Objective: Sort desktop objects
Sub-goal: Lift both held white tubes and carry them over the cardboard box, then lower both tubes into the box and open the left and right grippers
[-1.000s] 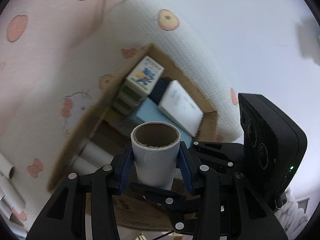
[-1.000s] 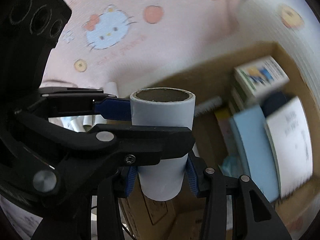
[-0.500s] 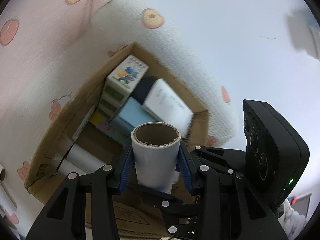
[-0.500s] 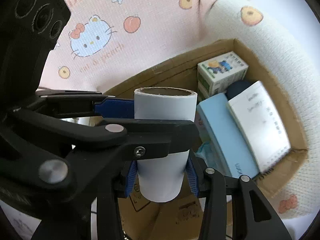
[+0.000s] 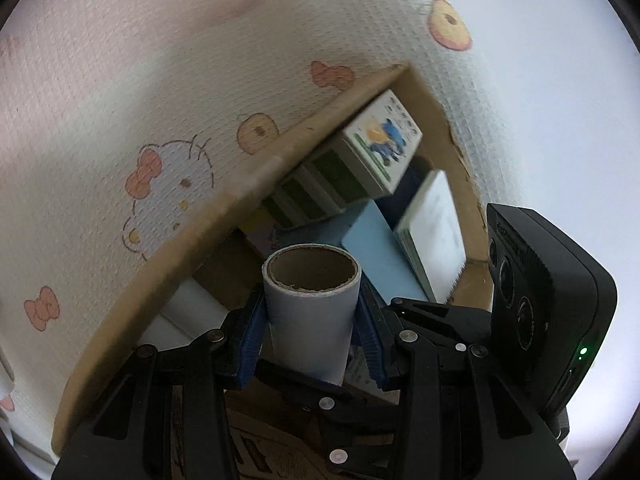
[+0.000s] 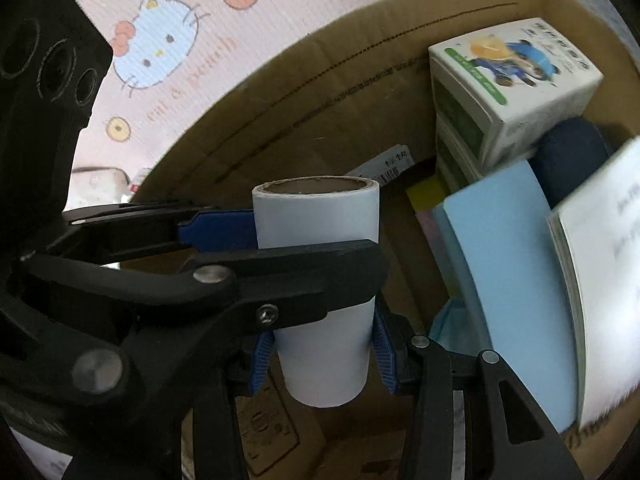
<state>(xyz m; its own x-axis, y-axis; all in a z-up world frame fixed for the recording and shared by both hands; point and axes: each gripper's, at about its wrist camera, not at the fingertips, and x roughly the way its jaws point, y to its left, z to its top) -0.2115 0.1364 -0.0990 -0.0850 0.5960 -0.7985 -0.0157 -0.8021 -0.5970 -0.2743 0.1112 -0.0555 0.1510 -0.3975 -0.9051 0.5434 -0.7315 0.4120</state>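
A white paper roll [image 5: 312, 312] with a brown cardboard core stands upright, and both grippers grip it together. My left gripper [image 5: 312, 332] is shut on it, blue pads on either side. In the right wrist view my right gripper [image 6: 324, 356] is shut on the lower part of the roll [image 6: 320, 216], while the left gripper [image 6: 304, 240] crosses in from the left and clamps it higher up. The roll hangs over the open cardboard box [image 6: 320, 80], above its bare floor.
The box [image 5: 224, 216] holds a white-and-green carton [image 6: 508, 80], a light blue book [image 6: 512, 280], a white booklet [image 6: 600, 280] and a dark blue object [image 6: 572, 152]. More white rolls [image 5: 188, 308] lie at its left end. A pink cartoon-print cloth [image 5: 120, 120] surrounds it.
Both grippers have come down with the roll towards the box, which now looks larger and closer in both views. The grip on the roll is unchanged.
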